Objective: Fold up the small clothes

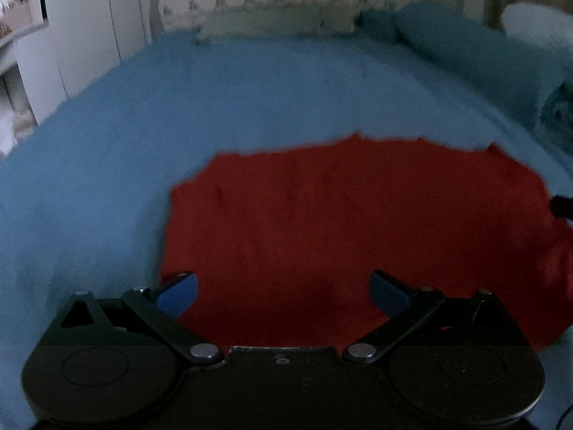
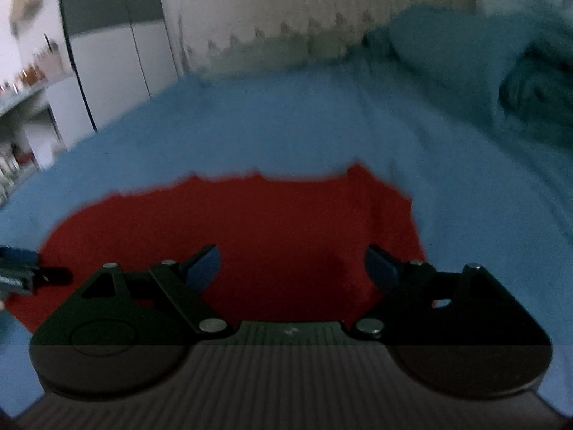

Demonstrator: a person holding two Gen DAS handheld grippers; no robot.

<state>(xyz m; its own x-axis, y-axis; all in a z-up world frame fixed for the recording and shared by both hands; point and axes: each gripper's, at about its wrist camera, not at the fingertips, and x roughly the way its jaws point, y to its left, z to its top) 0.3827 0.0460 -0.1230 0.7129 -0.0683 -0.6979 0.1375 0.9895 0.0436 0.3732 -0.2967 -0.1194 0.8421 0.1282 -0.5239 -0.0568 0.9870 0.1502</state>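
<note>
**A:** Status on both grippers?

**B:** Left gripper (image 1: 283, 288): jaws spread wide, nothing between them. Blue fingertip pads (image 1: 179, 292) hang over the near edge of the red cloth garment (image 1: 340, 222); whether they touch the fabric, I cannot tell. Right gripper (image 2: 292, 267): jaws also spread wide, holding nothing, sitting over the near right part of the same garment.

**A:** Where's the garment?

**B:** Spread flat on the bed, on the light blue bedsheet (image 1: 250, 100). In the left wrist view it fills the near centre and right; its far edge is ragged, with a small corner sticking up at the far right. In the right wrist view the red cloth (image 2: 250, 236) runs from near left to centre, right edge just past the right fingertip.

**A:** Do the grippers see each other?

**B:** Partly. The left gripper's blue-and-black tip (image 2: 21, 268) shows at the left edge of the right wrist view, over the garment's left end. A dark bit at the right edge of the left view is too small to identify.

**A:** Anything else on the bed?

**B:** Teal pillows or bedding (image 1: 483, 61) piled far right, pale pillow (image 1: 258, 23) at the far edge against the wall, white wardrobe (image 2: 107, 53) far left. Both frames are blurred.
</note>
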